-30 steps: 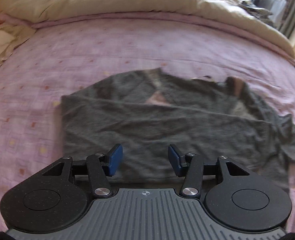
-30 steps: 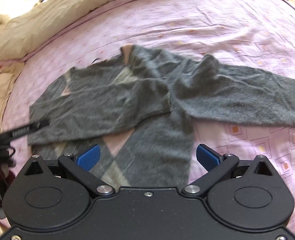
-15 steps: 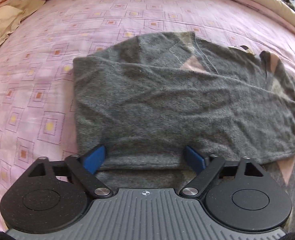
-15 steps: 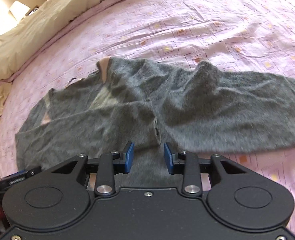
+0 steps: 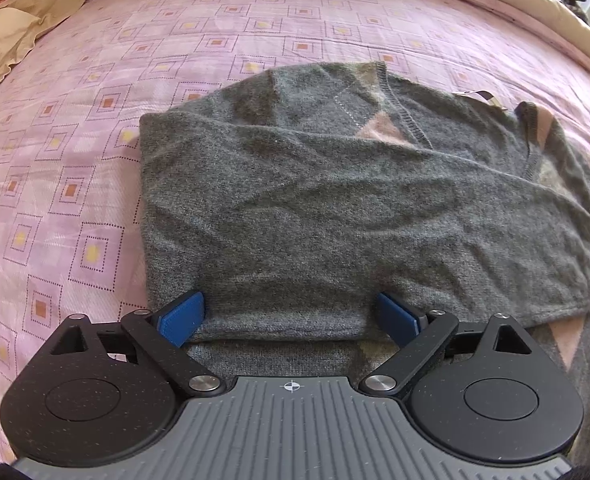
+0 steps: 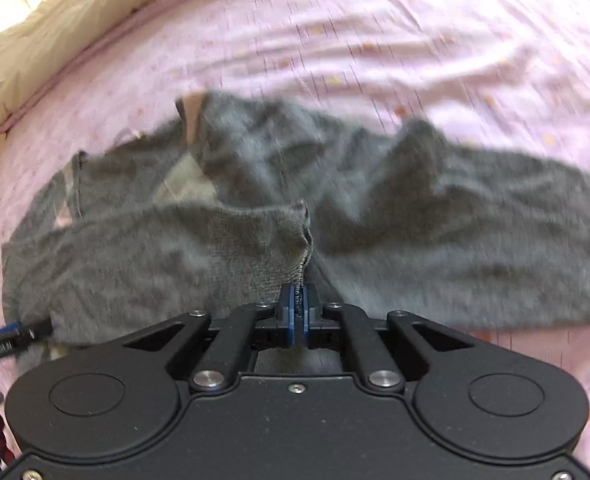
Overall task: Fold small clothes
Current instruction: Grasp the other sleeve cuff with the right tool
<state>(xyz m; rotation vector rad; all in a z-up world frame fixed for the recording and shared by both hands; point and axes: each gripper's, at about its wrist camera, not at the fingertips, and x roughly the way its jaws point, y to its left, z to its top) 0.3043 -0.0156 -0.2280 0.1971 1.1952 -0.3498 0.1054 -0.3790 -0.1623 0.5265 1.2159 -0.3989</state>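
A grey knitted sweater [image 5: 335, 216] with pink and beige diamond patches lies on the pink bedspread, one sleeve folded across its body. My left gripper [image 5: 291, 316] stands open, its blue pads either side of the folded sleeve's near edge, low over the cloth. In the right wrist view the same sweater [image 6: 435, 220] spreads wide, its other sleeve running off to the right. My right gripper [image 6: 299, 312] is shut on the cuff of the folded sleeve [image 6: 301, 256], which rises in a pinched ridge from the pads. This view is blurred by motion.
The pink patterned bedspread [image 5: 75, 160] surrounds the sweater. A beige duvet [image 6: 55, 40] is bunched along the far edge, and a beige pillow [image 5: 3, 44] lies at the far left. The tip of the left gripper [image 6: 11, 334] shows at the right wrist view's left edge.
My right gripper went from wide open to shut on the sleeve cuff. My left gripper opened wider and came down closer to the folded sleeve.
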